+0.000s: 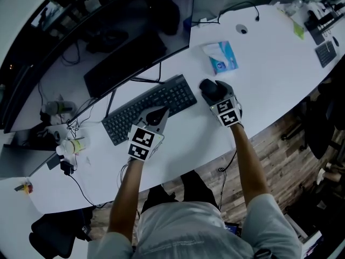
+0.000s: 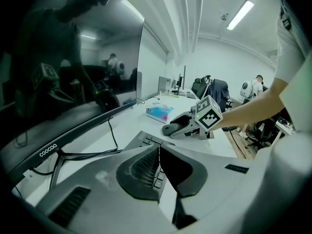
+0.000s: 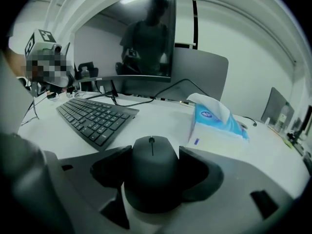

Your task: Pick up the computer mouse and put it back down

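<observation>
The only container in clear sight is a blue-and-white tissue pack (image 1: 221, 57), with a white tissue sticking up out of its top. It lies on the white desk (image 1: 269, 74), just beyond the right gripper (image 1: 214, 92). A small pale bottle or cup (image 1: 73, 144) lies among cables at the desk's left end, too small to tell what it holds.

The computer mouse (image 3: 151, 155) sits between the right gripper's jaws, which press against both of its sides, with its scroll wheel pointing away from the camera. The jaws cover its base, so I cannot tell whether it rests on the desk or is lifted just off it. It is to the right of the dark keyboard (image 1: 151, 108) and near the tissue pack.

The curved monitor (image 1: 108, 31) is dark and its upper part is cut off by the frame edge. Its screen shows only dim reflections.

The left gripper (image 1: 158, 115) has its jaws pressed together with nothing between them. Its tips are over the near edge of the keyboard.

Both bare forearms reach forward from the body, the left (image 1: 126, 198) angled slightly rightward and the right (image 1: 250, 161) slightly leftward.
</observation>
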Demonstrator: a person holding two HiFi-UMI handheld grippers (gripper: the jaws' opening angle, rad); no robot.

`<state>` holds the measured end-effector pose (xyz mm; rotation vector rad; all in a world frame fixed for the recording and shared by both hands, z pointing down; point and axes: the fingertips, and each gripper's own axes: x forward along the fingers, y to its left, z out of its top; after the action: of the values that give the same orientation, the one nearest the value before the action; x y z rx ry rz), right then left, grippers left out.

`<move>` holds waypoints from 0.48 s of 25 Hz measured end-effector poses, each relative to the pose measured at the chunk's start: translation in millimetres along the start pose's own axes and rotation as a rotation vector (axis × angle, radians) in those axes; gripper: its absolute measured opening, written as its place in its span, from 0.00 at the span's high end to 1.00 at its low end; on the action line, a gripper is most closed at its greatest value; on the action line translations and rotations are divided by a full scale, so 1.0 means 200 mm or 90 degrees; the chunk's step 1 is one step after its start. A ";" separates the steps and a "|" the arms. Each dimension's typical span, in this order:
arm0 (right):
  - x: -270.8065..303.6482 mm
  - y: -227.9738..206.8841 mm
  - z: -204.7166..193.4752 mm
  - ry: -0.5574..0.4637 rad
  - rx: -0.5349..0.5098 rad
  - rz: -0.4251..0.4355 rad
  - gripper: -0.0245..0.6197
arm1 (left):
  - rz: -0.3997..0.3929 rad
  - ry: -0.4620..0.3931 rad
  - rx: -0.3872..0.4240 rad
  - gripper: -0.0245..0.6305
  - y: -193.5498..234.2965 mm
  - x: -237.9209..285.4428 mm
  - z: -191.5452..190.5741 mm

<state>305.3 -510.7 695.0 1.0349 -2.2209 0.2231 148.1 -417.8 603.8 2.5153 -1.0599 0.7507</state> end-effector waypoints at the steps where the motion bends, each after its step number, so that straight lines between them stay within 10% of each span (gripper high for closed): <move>1: 0.00 0.00 0.00 0.000 0.000 -0.001 0.49 | 0.001 -0.001 0.001 0.94 0.00 0.00 0.00; 12: -0.10 0.00 -0.04 0.013 0.027 -0.005 0.38 | 0.010 -0.033 0.008 0.94 0.01 -0.14 0.04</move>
<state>318.6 -495.8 688.8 1.0602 -2.2014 0.2777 133.4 -408.0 581.5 2.5535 -1.0957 0.7018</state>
